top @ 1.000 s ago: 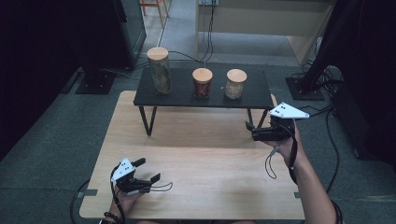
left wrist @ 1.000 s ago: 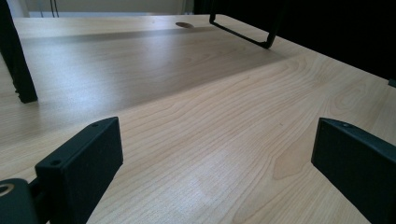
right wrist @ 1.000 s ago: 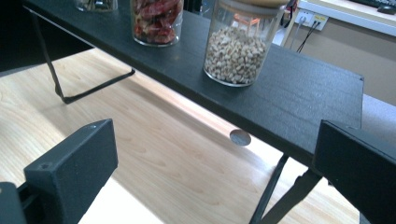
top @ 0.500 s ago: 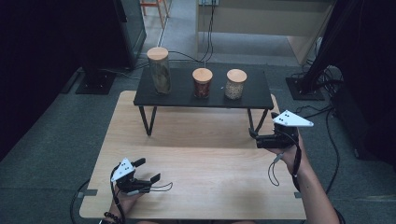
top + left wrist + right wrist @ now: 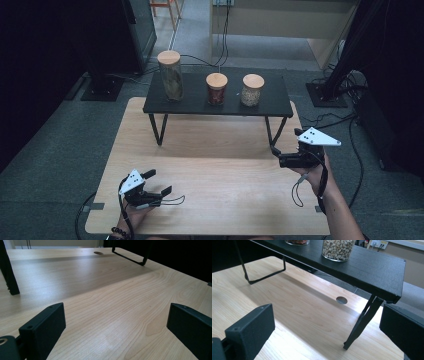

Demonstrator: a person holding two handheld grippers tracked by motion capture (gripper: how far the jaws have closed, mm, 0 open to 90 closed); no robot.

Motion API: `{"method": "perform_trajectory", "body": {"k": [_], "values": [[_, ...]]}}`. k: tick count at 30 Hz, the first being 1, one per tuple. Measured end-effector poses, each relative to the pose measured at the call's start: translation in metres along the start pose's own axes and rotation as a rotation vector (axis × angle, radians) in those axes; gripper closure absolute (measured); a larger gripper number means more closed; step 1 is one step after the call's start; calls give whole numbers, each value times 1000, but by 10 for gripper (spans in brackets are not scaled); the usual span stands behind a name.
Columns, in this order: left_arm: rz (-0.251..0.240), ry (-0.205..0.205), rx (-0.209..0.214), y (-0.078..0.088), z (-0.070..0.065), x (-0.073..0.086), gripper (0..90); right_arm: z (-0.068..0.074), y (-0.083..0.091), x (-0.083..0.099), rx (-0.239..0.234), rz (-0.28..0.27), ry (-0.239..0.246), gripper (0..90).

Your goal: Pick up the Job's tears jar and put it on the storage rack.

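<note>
Jar (image 5: 338, 249) of nuts, rigid, slippery glass, is best gripped mid-body; it stands ahead of right tool (image 5: 329, 327), held wide open, empty.

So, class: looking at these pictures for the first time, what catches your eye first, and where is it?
Three cork-lidded glass jars stand in a row on the black shelf at the table's far side: the tall jar leftmost, the red-filled jar in the middle, the bean jar rightmost. Nearer, the left tool and right tool hover open above the wooden table.
</note>
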State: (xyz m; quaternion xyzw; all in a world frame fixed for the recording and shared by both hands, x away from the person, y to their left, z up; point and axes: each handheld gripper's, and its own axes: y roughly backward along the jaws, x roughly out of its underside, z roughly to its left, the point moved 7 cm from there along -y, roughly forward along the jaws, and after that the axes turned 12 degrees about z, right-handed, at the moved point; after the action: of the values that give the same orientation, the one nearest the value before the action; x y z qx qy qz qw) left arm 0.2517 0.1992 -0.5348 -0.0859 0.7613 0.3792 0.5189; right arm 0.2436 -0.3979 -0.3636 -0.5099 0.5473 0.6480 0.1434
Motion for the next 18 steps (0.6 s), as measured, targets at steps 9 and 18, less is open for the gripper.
{"method": "perform_trajectory", "body": {"k": [9, 18], "values": [[6, -4, -1, 0, 0, 0, 21, -1, 1, 13, -4, 7, -5, 0], [7, -6, -1, 0, 0, -1, 21, 1, 1, 27, -8, 15, -4, 0]]}}
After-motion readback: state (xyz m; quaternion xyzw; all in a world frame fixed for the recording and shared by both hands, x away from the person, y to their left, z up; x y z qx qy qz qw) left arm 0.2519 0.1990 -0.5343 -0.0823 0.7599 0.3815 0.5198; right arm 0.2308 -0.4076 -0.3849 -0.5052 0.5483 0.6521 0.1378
